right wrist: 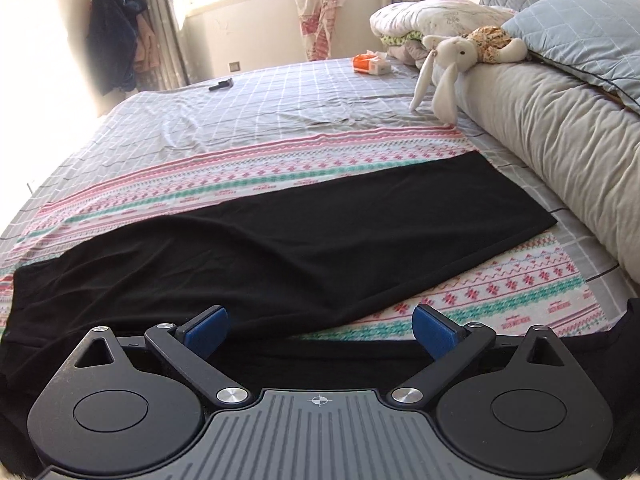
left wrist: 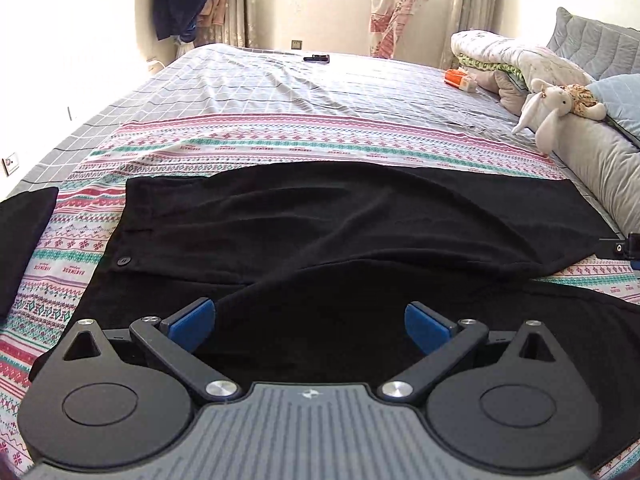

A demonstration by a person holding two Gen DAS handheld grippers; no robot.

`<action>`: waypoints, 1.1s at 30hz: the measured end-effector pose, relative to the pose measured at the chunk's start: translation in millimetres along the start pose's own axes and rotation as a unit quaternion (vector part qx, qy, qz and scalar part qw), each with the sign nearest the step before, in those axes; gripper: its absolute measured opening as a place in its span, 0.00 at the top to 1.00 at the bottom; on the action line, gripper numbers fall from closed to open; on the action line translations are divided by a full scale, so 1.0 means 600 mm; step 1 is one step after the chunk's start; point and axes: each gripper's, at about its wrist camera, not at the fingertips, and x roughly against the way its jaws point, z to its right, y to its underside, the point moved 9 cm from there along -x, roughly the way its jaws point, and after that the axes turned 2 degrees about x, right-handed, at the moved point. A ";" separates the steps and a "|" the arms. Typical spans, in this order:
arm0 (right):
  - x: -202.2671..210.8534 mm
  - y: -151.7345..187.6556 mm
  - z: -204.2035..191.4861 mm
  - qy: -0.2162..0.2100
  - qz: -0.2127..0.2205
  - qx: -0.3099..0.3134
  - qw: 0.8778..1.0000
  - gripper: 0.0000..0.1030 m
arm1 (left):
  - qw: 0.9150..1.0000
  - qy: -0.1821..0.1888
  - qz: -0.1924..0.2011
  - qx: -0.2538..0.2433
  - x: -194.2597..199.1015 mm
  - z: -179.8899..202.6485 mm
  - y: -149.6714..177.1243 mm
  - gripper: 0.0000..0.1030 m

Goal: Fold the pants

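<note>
Black pants lie spread flat on a patterned sheet on the bed, waistband with a button at the left, legs running right. My left gripper is open and empty, low over the near leg close to the crotch. In the right wrist view the far leg stretches to its hem at the right, and the near leg lies under my right gripper, which is open and empty. The right gripper's edge shows at the far right of the left wrist view.
A grey rolled duvet with a stuffed rabbit and pillows borders the right side. Another black garment lies at the left. A small dark object and an orange pack lie farther back on the checked bedsheet.
</note>
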 end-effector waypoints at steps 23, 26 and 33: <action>-0.202 -0.046 -0.340 -0.099 -0.018 0.228 0.968 0.03 | 0.986 -0.101 -0.031 0.129 -0.101 -0.152 0.011 0.00; -0.244 -0.063 -0.406 -0.132 -0.023 0.257 0.957 0.03 | 0.983 -0.116 -0.041 0.137 -0.112 -0.172 0.015 0.00; -0.334 -0.093 -0.548 -0.163 -0.011 0.325 0.931 0.03 | 0.984 -0.111 -0.041 0.132 -0.124 -0.193 0.017 0.00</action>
